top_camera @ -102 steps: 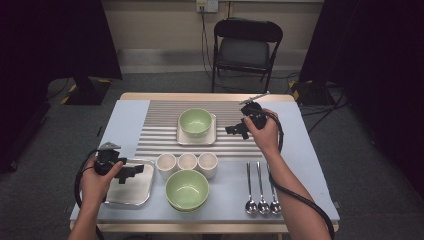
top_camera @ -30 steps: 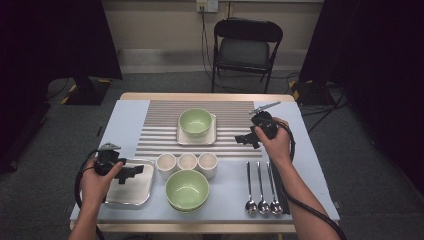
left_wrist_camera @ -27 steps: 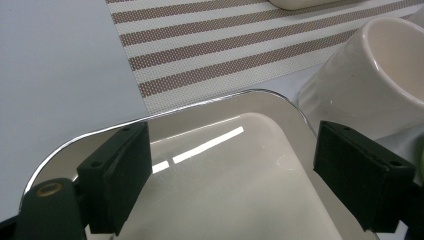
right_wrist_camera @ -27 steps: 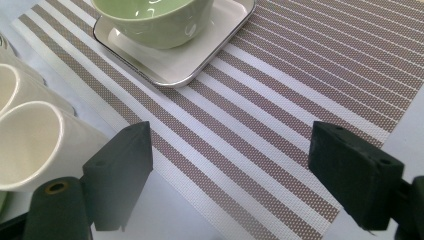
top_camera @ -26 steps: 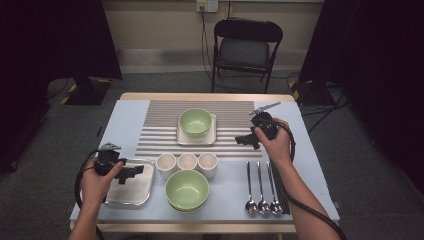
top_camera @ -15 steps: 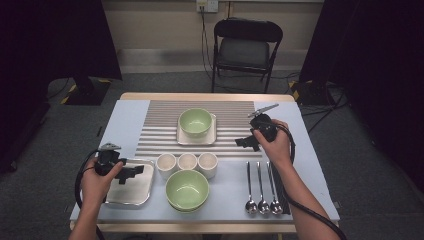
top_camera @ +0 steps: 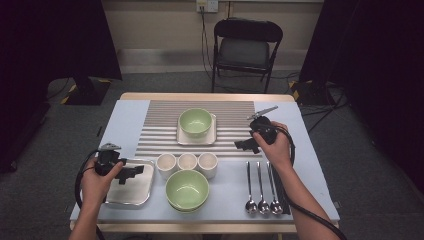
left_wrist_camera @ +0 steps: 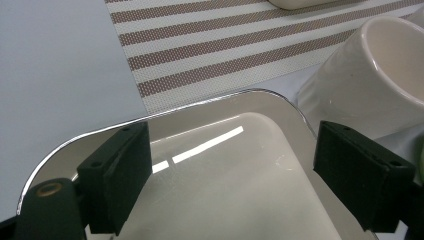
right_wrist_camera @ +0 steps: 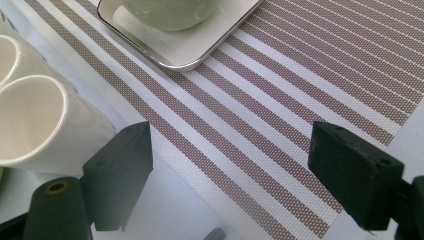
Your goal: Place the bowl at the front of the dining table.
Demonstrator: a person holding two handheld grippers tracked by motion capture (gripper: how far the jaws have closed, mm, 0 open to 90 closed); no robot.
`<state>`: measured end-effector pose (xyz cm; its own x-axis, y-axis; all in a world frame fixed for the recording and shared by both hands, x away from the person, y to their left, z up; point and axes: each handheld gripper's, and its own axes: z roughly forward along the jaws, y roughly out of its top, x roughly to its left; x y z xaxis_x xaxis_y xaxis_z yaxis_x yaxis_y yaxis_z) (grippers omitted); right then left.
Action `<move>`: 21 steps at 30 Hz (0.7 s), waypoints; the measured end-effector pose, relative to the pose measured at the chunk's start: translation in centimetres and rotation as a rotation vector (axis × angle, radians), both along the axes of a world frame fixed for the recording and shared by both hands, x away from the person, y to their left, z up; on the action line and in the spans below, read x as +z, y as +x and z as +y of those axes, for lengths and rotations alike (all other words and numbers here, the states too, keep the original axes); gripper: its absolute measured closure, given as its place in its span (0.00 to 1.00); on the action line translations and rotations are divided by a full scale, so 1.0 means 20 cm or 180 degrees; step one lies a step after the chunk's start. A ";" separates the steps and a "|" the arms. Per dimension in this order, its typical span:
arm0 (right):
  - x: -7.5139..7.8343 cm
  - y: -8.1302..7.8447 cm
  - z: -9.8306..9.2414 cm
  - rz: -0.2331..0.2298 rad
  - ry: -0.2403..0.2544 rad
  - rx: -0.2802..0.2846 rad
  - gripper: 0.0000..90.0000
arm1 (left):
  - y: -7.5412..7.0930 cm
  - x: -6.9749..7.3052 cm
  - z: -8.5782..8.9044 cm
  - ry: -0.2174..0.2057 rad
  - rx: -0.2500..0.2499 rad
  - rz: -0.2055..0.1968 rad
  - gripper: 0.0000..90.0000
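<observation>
My left gripper (top_camera: 131,172) hovers open over the shiny metal tray (top_camera: 142,192) at the front left; in the left gripper view its jaws stand wide apart above the tray (left_wrist_camera: 225,165), nothing between them. My right gripper (top_camera: 245,145) is open above the near right edge of the striped mat (top_camera: 160,125); the right gripper view looks down on the mat (right_wrist_camera: 300,90) with the jaws spread and empty. Three white cups (top_camera: 187,162) stand in a row. One green bowl (top_camera: 187,189) sits at the front, another (top_camera: 195,121) on a square metal tray (top_camera: 212,136).
Three spoons (top_camera: 260,202) and dark chopsticks (top_camera: 280,192) lie at the front right on the light blue table cover (top_camera: 310,165). A folding chair (top_camera: 245,47) stands beyond the far edge. A cup (left_wrist_camera: 370,80) is close to my left gripper's right jaw.
My right gripper has drawn back from the far right of the mat toward its near right edge, lower in the high view. The left gripper has stayed over the tray.
</observation>
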<state>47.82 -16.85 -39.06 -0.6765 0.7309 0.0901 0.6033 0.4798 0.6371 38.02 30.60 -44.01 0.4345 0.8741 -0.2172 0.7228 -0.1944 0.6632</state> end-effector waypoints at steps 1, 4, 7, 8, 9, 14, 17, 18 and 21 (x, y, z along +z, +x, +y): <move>0.00 0.00 0.00 -0.0007 -0.0003 -0.0002 0.19 | 0.00 0.00 0.00 -0.0007 -0.0004 -0.0003 0.17; -0.01 -0.01 -0.01 0.0006 0.0017 0.0002 0.19 | 0.00 0.00 0.00 0.0008 0.0002 -0.0003 0.17; -0.01 -0.02 -0.01 0.0002 0.0004 0.0001 0.19 | 0.00 0.00 0.00 0.0009 -0.0015 0.0005 0.17; -0.02 -0.02 -0.01 0.0002 0.0015 0.0017 0.19 | 0.00 0.00 0.00 0.0001 -0.0016 0.0005 0.17; -0.02 -0.02 -0.01 0.0015 0.0024 0.0018 0.19 | 0.00 0.00 0.00 -0.0001 -0.0017 0.0003 0.17; -0.02 -0.03 -0.02 0.0012 0.0040 0.0028 0.18 | 0.00 0.00 0.00 -0.0004 -0.0011 0.0010 0.17; -0.03 -0.04 -0.03 0.0006 0.0047 0.0033 0.18 | 0.00 0.00 0.00 -0.0001 -0.0006 0.0015 0.17; -0.03 -0.04 -0.03 0.0013 0.0043 0.0013 0.18 | 0.00 0.00 0.00 -0.0003 -0.0013 0.0016 0.17; -0.04 -0.05 -0.05 0.0015 0.0056 -0.0004 0.18 | 0.00 0.00 0.00 -0.0022 0.0001 0.0004 0.17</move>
